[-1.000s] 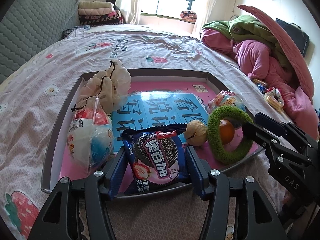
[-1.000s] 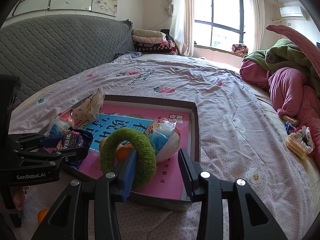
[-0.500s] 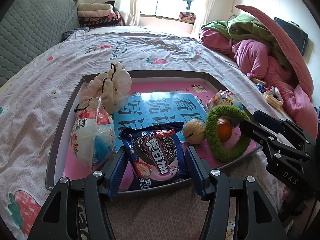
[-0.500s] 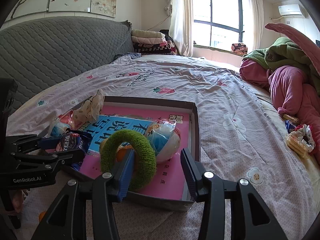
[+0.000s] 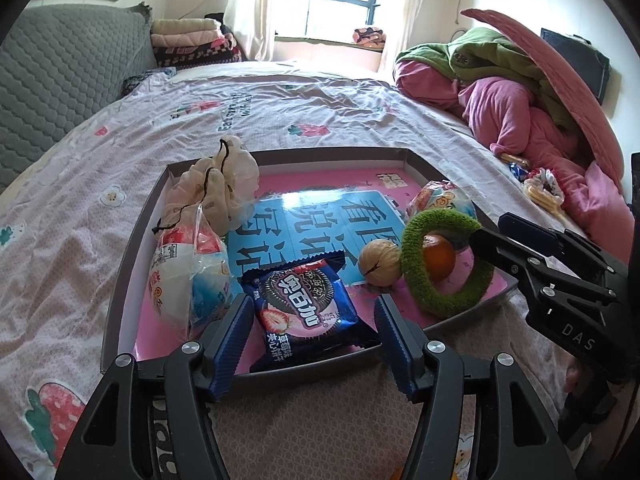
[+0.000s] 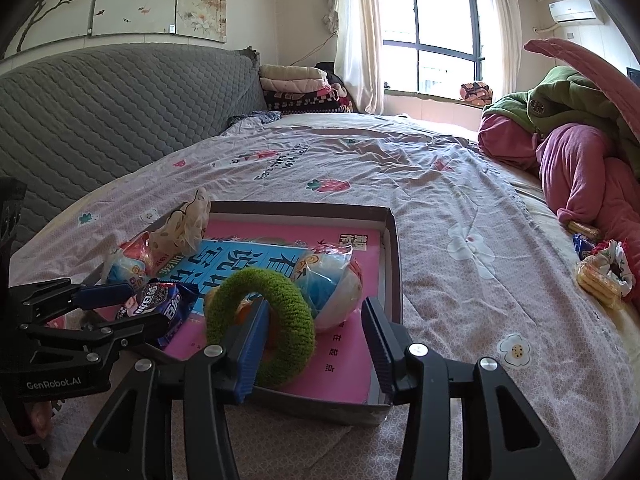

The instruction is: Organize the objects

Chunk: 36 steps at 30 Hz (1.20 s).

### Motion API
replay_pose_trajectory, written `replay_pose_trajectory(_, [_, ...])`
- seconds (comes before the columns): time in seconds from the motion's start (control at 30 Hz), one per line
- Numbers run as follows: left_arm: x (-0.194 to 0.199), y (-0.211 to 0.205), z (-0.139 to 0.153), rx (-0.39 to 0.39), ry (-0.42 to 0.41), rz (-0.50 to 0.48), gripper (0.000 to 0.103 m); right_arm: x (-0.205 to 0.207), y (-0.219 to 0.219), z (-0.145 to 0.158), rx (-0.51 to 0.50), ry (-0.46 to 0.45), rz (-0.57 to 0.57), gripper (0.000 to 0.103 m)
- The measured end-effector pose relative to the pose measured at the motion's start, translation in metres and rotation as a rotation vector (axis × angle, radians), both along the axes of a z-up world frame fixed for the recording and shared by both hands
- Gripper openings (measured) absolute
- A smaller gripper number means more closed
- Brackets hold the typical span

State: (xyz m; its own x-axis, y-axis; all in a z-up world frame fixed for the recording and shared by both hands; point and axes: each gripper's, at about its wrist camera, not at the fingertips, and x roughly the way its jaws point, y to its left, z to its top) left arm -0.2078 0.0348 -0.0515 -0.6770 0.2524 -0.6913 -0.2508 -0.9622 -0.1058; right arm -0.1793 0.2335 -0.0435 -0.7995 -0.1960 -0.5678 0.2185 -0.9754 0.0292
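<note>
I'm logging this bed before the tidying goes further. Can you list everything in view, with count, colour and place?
tray: one, grey rim, pink-and-blue floor, on the bed
cookie packet: one, dark blue, tray's near edge
fuzzy ring: one, green, propped up at tray's right
ball: one, orange, seen through the ring
nut: one, tan, left of the ring
snack bags: two, clear with red and blue, tray's left and far right
drawstring pouch: one, cream, far-left corner
clothes pile: one, pink and green, bed's right
left hand-held gripper: black, blue pads, straddles the packet; jaws just opening, not pressing
right hand-held gripper: same colours, ring's rim between its fingers; jaws just opening, unclamped
</note>
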Motion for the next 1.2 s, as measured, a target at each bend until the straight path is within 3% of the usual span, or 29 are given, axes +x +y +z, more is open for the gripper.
replay_pose_trajectory(0.63, [0.007,-0.012,0.018,0.033,0.041,0.027,0.071,0.007,-0.006,0.008,-0.053,0.035,-0.002,0.057])
replay_pose_trajectory(0.97, [0.016,-0.023,0.031,0.045,0.097,0.062,0.073,0.027,-0.002,0.022,-0.155,0.106,-0.016,0.064])
replay_pose_trajectory(1.2, [0.026,-0.034,0.032,0.074,0.097,0.1,0.074,0.039,-0.008,0.029,-0.134,0.148,-0.021,0.066])
